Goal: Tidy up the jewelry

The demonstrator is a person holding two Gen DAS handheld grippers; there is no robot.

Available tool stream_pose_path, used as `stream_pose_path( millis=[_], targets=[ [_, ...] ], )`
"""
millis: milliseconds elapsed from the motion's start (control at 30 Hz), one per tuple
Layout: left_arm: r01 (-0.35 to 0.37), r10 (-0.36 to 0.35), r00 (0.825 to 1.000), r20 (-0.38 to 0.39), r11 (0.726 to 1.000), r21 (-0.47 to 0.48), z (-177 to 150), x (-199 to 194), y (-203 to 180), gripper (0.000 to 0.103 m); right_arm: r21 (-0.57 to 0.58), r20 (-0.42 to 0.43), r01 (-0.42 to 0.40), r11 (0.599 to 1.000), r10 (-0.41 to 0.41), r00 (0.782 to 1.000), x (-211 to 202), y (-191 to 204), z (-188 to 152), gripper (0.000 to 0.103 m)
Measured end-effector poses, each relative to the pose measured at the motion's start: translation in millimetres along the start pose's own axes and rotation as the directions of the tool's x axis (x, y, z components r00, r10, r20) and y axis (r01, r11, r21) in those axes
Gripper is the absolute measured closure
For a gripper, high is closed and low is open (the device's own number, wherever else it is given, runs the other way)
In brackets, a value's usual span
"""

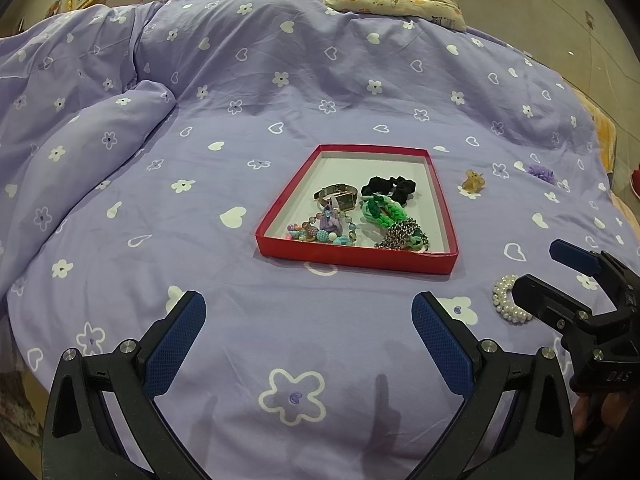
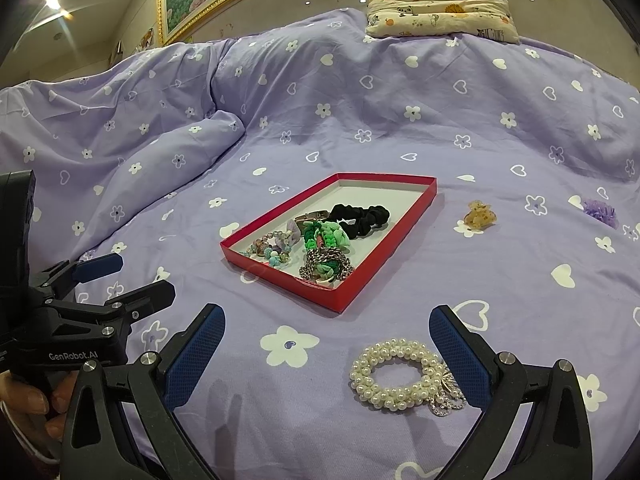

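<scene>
Left gripper [image 1: 309, 330]: fingers spread wide and empty, low over the bed near the front edge of the box; a hand grips its handle at the lower left of the right wrist view.
Bed cover [image 1: 248, 100]: lilac, printed with white flowers and hearts, bunched into a fold at far left.
Red box [image 2: 362, 286]: shallow, open, white inside, lying flat on the cover at the middle.
Box contents: a watch [image 1: 338, 196], a beaded bracelet [image 1: 320, 234], a green braided band [image 1: 384, 210], a chain piece [image 1: 404, 236] and a black scrunchie [image 2: 362, 216], crowded toward the near half.
Pearl bracelet [image 2: 394, 374]: on the cover outside the box, near its front right corner, lying between the right fingers, just beside the right-hand one.
Right gripper [image 2: 327, 350]: fingers wide apart, holding nothing.
Amber claw clip [image 2: 480, 214]: on the cover right of the box.
Purple flower piece [image 2: 600, 210]: farther right, well apart from the box.
Pillow [image 2: 440, 10]: patterned, at the far end of the bed.
</scene>
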State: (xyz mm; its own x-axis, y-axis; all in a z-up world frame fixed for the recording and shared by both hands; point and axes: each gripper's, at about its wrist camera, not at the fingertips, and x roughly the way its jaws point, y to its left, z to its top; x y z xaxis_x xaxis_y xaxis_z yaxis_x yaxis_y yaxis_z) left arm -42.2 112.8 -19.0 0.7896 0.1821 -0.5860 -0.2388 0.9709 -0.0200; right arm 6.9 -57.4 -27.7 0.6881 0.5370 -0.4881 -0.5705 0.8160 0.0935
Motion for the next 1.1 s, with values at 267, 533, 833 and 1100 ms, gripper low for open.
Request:
stream_pose_path(
  millis=[267, 533, 833, 1100],
  targets=[
    [-0.001, 0.001, 1.0, -0.001, 1.0, -0.001, 0.2, -0.7, -0.4, 0.0, -0.003, -0.001, -0.005, 1.0, 0.005, 1.0, 0.3, -0.3, 0.0, 0.0],
    [0.0, 0.0, 1.0, -0.002, 1.0, -0.002, 0.9, -0.5, 0.2, 0.0, -0.004, -0.001, -0.007, 1.0, 0.007, 1.0, 0.1, -0.1, 0.5, 0.0],
    [0.002, -0.002, 1.0, -0.002, 1.0, -0.004, 1.3, -0.3, 1.1, 0.0, -0.005, 0.0, -0.008, 1.0, 0.008, 1.0, 0.1, -0.1, 1.4, 0.0],
    [0.0, -0.001, 1.0, -0.006, 1.0, -0.01, 2.9, 1.2, 2.3, 0.0, -0.006, -0.002, -0.009, 1.0, 0.009, 1.0, 0.5, 0.2, 2.4, 0.0]
  ],
)
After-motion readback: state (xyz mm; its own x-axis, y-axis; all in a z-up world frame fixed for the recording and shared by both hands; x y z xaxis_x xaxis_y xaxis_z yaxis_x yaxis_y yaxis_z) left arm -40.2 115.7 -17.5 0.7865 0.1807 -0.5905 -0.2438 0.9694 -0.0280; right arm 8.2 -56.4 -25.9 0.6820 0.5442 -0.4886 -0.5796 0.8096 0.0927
